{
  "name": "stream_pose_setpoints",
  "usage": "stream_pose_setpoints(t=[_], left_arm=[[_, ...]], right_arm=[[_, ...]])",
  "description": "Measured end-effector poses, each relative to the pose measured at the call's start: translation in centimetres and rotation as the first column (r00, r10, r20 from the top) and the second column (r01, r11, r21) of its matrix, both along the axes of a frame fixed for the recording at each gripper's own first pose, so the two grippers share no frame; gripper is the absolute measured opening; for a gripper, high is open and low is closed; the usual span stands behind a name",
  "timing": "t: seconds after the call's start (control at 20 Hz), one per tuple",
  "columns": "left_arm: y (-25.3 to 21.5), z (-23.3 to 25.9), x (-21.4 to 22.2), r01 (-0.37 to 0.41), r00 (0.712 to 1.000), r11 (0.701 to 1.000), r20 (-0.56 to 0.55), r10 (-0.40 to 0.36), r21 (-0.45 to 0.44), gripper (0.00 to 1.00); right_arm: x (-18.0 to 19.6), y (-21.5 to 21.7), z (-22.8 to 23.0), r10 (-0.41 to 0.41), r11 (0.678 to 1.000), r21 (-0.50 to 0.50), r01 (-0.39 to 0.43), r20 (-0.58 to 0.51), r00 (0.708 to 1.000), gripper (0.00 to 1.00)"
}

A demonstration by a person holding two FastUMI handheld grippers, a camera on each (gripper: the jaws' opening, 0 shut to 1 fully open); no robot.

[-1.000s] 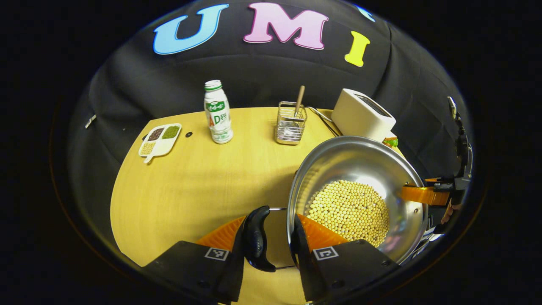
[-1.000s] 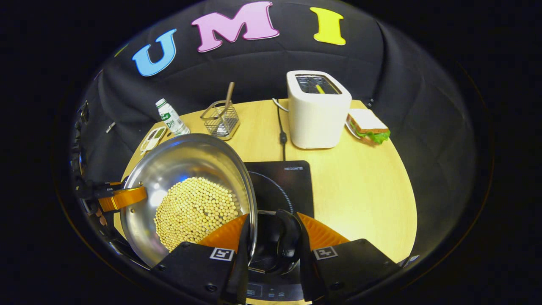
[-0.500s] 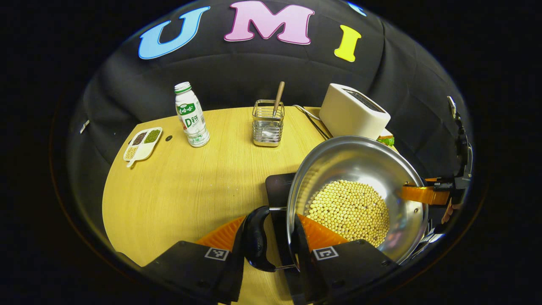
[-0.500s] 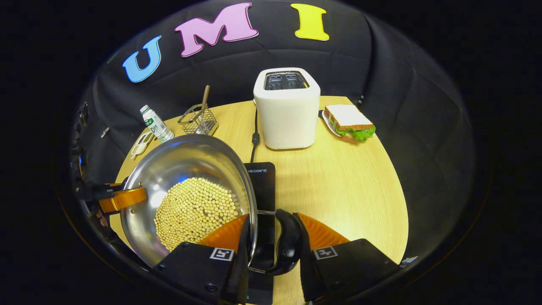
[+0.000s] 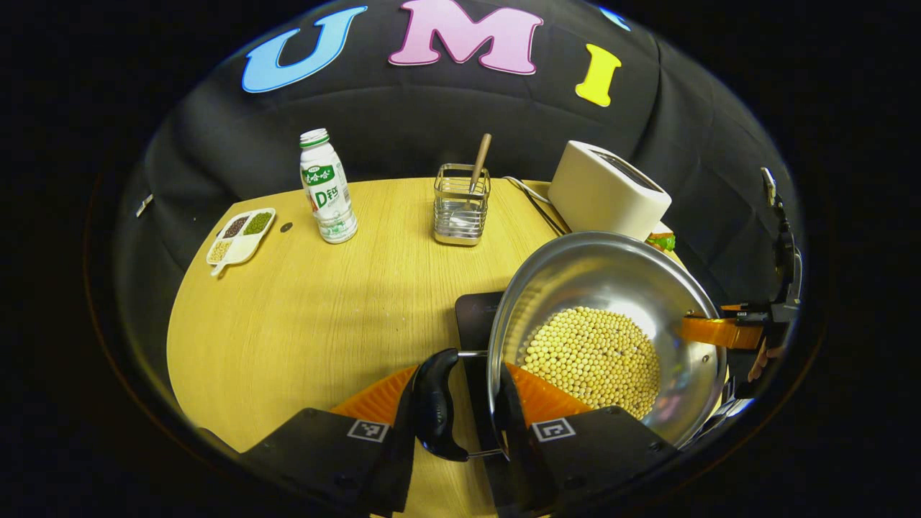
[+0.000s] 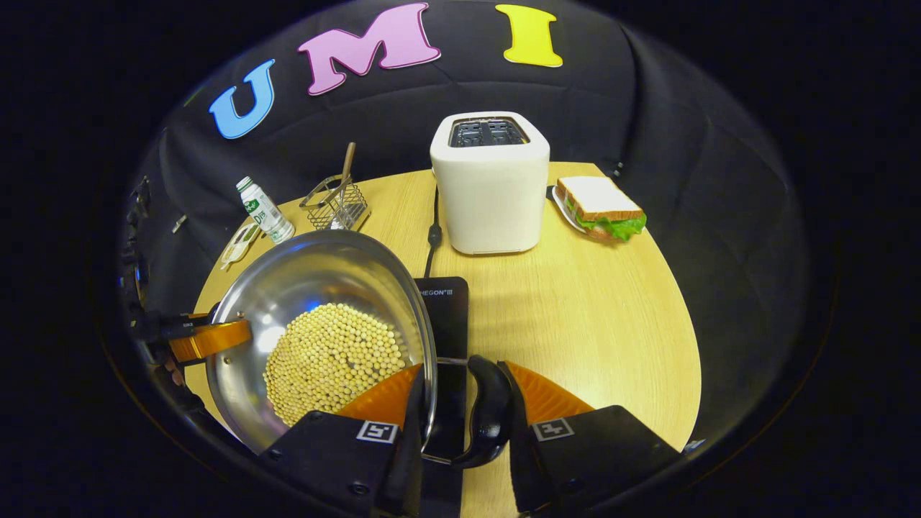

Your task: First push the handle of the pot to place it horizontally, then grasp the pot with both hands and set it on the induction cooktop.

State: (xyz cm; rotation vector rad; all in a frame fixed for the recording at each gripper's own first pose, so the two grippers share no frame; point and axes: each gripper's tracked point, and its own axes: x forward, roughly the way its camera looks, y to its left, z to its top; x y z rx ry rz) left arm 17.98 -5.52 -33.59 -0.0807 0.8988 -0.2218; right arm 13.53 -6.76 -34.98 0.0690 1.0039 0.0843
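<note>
- Pot (image 5: pixel 611 288), steel, holds a layer of pale beans (image 5: pixel 593 356); sits lower right in the left gripper view, lower left in the right gripper view (image 6: pixel 316 288).
- Pot lies over the cooktop (image 5: pixel 475 320), a black slab seen left of the rim in the left gripper view and right of the rim in the right gripper view (image 6: pixel 446 316). Cannot tell whether the pot bottom touches it.
- Left gripper (image 5: pixel 460 406), bottom centre: fingers narrowed around the pot's black side handle (image 5: pixel 434 406) and the rim, one finger outside the handle, the other inside the wall. Firm pressing on both sides cannot be told.
- Right gripper (image 6: pixel 464 410), bottom centre: same hold on the opposite black handle (image 6: pixel 491 406), one finger inside the pot, one outside the handle. Squeeze cannot be told.
- Each gripper shows in the other's view at the far rim, one finger over the edge.
- Table (image 5: pixel 324 309), light wood, round-edged.
- Toaster (image 6: pixel 491 183), white, upper centre in the right gripper view, cord trailing to the cooktop.
- Sandwich (image 6: pixel 601 208) on a plate, just right of the toaster.
- Wire caddy (image 5: pixel 460 205) with a wooden-handled utensil, upper centre in the left gripper view.
- Bottle (image 5: pixel 327 187), upright, left of the caddy.
- Sectioned dish (image 5: pixel 239 236) of grains, far left.
</note>
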Motion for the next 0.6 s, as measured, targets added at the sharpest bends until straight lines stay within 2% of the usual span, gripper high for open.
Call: stream_pose_setpoints(t=[0.3, 0.35, 0.4, 0.55, 0.6], left_arm=[[0.01, -0.06, -0.09, 0.000, 1.000, 1.000, -0.011, 0.000, 0.002, 0.59], [0.02, -0.18, -0.03, 0.001, 1.000, 1.000, -0.013, -0.001, 0.004, 0.59], [0.01, -0.13, -0.02, 0.002, 1.000, 1.000, -0.014, -0.002, 0.004, 0.60], [0.03, -0.30, -0.22, 0.008, 1.000, 1.000, -0.026, -0.007, 0.009, 0.61], [0.00, -0.23, -0.25, 0.008, 1.000, 1.000, -0.027, -0.008, 0.011, 0.63]], right_arm=[[-0.02, -0.05, -0.01, -0.003, 1.000, 0.004, 0.003, -0.005, 1.000, 0.53], [-0.08, 0.00, 0.04, -0.005, 1.000, 0.004, 0.005, -0.006, 1.000, 0.48], [-0.13, 0.02, 0.03, -0.005, 1.000, 0.005, 0.005, -0.008, 1.000, 0.53], [-0.12, 0.04, 0.06, -0.002, 1.000, 0.005, 0.002, -0.006, 1.000, 0.58], [-0.06, 0.09, -0.03, 0.001, 1.000, 0.002, -0.001, -0.004, 1.000, 0.55]])
